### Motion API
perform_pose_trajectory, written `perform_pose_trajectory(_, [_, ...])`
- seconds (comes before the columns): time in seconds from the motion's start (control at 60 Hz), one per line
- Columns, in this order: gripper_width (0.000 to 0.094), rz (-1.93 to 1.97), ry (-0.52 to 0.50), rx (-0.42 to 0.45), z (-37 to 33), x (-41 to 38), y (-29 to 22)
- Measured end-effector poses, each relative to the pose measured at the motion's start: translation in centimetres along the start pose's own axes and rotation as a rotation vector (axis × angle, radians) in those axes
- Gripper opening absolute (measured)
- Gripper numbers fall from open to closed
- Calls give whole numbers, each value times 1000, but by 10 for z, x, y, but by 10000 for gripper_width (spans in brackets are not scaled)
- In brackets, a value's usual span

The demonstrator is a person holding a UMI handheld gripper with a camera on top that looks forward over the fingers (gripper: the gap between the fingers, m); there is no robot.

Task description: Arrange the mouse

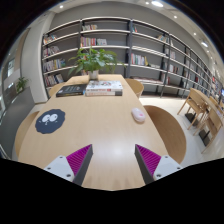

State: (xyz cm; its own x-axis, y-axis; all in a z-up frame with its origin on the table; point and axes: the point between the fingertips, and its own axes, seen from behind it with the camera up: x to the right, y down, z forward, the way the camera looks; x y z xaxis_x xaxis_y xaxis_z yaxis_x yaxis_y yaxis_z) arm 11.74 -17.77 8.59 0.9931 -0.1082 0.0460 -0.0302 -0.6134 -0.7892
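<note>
A small white mouse lies on the light wooden table, beyond my right finger. A dark round mouse pad with light markings lies on the table's left side, beyond my left finger. My gripper hovers over the near part of the table. It is open and empty, with bare tabletop between the magenta pads.
A potted green plant, a stack of books and a dark flat item stand at the table's far end. Wooden chairs flank the right side. Bookshelves line the back wall. More tables and chairs stand at right.
</note>
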Motion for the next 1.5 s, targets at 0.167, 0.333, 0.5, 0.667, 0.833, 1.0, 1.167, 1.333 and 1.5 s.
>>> perform_pose_trajectory(0.167, [860,-15,43,-36,71,72,-3])
perform_pose_trajectory(0.333, [853,-44,33,-61,143,109,-31])
perform_pose_trajectory(0.5, [864,-71,18,-55,212,125,-57])
perform_pose_trajectory(0.667, [706,-53,-2,-54,249,135,-77])
perform_pose_trajectory(0.833, [482,-42,-25,-67,259,129,-80])
perform_pose_trajectory(1.0, [333,-10,8,-120,260,130,-80])
perform_pose_trajectory(1.167, [312,21,67,-100,237,111,-122])
perform_pose_trajectory(1.333, [312,60,26,145,155,4,-262])
perform_pose_trajectory(1.5, [308,30,-81,293,95,-160,-325])
